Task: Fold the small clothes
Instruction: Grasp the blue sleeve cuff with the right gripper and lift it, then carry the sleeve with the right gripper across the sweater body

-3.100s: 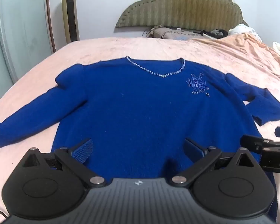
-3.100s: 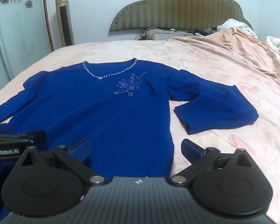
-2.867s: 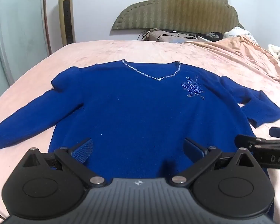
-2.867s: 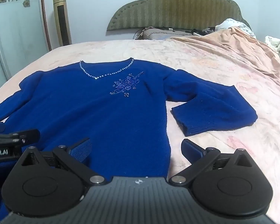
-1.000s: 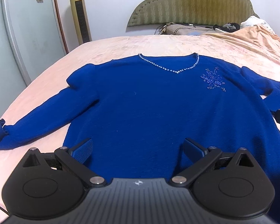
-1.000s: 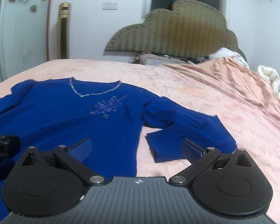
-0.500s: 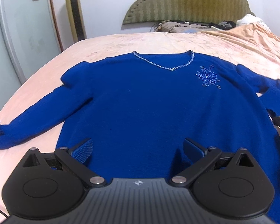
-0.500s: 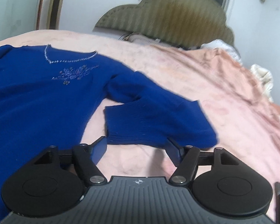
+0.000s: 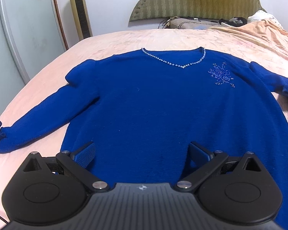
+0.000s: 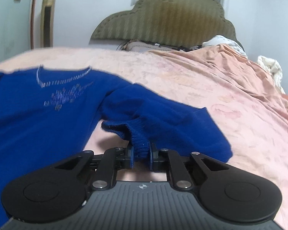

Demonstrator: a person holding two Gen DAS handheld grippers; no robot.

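Observation:
A blue sweater (image 9: 163,107) with a beaded V-neck lies flat, front up, on the pink bed (image 9: 163,38). It also shows in the right wrist view (image 10: 38,115). My left gripper (image 9: 142,153) is open and empty, hovering over the sweater's lower hem. My right gripper (image 10: 141,153) is shut on the ribbed cuff (image 10: 139,143) of the sweater's right sleeve (image 10: 172,118) and lifts it slightly off the bed. The left sleeve (image 9: 38,118) stretches out toward the bed's left edge.
An olive headboard (image 9: 197,0) stands at the far end with pillows and clutter (image 9: 192,22). A rumpled peach blanket (image 10: 230,72) covers the bed's right side. A gold tower fan (image 9: 79,9) and a glass door (image 9: 19,28) stand at the left.
My right gripper swung right to the folded right sleeve, closed on its cuff and raised it. The left gripper stayed open over the hem, shifting only slightly.

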